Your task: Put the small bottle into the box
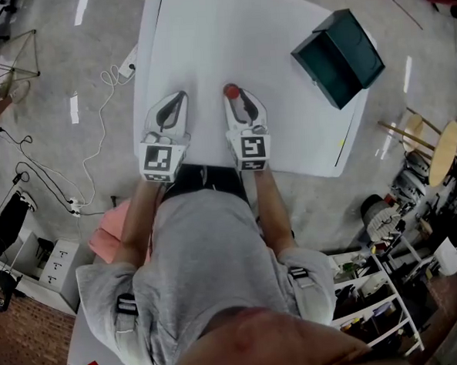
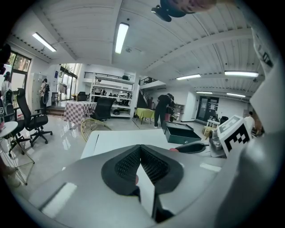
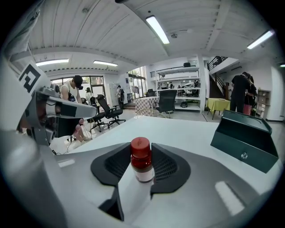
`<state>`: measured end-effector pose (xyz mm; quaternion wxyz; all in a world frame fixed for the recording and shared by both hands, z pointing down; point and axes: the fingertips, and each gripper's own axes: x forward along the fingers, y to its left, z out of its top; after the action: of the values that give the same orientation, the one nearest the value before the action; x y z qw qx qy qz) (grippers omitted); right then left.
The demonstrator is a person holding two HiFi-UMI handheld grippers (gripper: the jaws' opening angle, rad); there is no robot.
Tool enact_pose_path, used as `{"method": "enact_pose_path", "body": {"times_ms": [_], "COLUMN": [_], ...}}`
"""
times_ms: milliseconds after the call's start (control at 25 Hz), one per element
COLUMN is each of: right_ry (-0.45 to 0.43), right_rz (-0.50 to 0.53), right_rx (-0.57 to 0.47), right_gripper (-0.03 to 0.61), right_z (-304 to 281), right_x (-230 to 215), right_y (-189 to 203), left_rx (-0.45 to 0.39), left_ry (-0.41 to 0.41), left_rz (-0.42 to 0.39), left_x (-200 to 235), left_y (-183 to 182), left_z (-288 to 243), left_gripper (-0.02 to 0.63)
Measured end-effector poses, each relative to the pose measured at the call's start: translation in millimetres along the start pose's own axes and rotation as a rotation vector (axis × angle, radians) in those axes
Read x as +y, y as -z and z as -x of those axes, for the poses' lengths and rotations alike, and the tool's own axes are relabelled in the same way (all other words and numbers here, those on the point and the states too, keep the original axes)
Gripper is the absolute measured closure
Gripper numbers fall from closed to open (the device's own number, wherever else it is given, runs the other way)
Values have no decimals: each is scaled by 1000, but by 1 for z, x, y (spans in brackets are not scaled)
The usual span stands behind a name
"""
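Observation:
A small brown bottle [image 3: 142,165] with a red cap and a white label stands upright on the white table [image 1: 227,31]. My right gripper [image 3: 141,161] has its two black pads against the bottle's sides, so it is shut on it. From the head view only the bottle's red cap [image 1: 231,90] shows, at the right gripper's [image 1: 233,94] tip. My left gripper [image 1: 180,97] rests on the table to the left, its fingertips together with nothing between them [image 2: 140,148]. The dark green box [image 1: 338,56] stands open at the table's far right, well apart from both grippers.
The box [image 3: 245,141] shows to the right in the right gripper view, with its lid raised. Cables and a power strip [image 1: 126,67] lie on the floor left of the table. Office chairs [image 2: 31,122] and people stand far behind.

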<state>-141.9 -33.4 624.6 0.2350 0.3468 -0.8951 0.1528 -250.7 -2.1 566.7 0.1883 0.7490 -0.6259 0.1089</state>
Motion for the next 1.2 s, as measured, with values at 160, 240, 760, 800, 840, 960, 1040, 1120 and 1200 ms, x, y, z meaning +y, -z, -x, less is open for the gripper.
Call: {"method": "enact_pose_path", "body": {"times_ms": [160, 240, 760, 800, 840, 960, 1040, 1120, 1200], "right_ry": [-6, -4, 36, 39, 44, 59, 73, 88, 99], "right_rz": [-5, -11, 10, 12, 13, 12, 9, 7, 5], "right_rx": [4, 4, -70, -76, -83, -103, -111, -130, -153], "right_gripper": [439, 440, 440, 440, 440, 440, 440, 440, 440], "right_z": [1, 2, 23, 25, 28, 41, 52, 62, 71], "right_x": [-1, -2, -13, -13, -13, -13, -12, -12, -12], "right_y": [-2, 0, -35, -38, -41, -51, -56, -61, -69], "left_rx": [-9, -18, -82, -88, -94, -116, -128, -138, -146], "left_ry": [0, 4, 34, 38, 42, 50, 56, 65, 74], "left_rz": [-2, -5, -35, -38, -43, -57, -67, -74, -79], "left_x": [-1, -1, -10, -10, -11, -14, -17, -21, -25], "left_y": [-5, -8, -36, -39, -41, -53, -59, -62, -65], "left_z": [1, 1, 8, 8, 10, 16, 22, 27, 30], "left_gripper": [603, 603, 603, 603, 603, 603, 603, 603, 603]}}
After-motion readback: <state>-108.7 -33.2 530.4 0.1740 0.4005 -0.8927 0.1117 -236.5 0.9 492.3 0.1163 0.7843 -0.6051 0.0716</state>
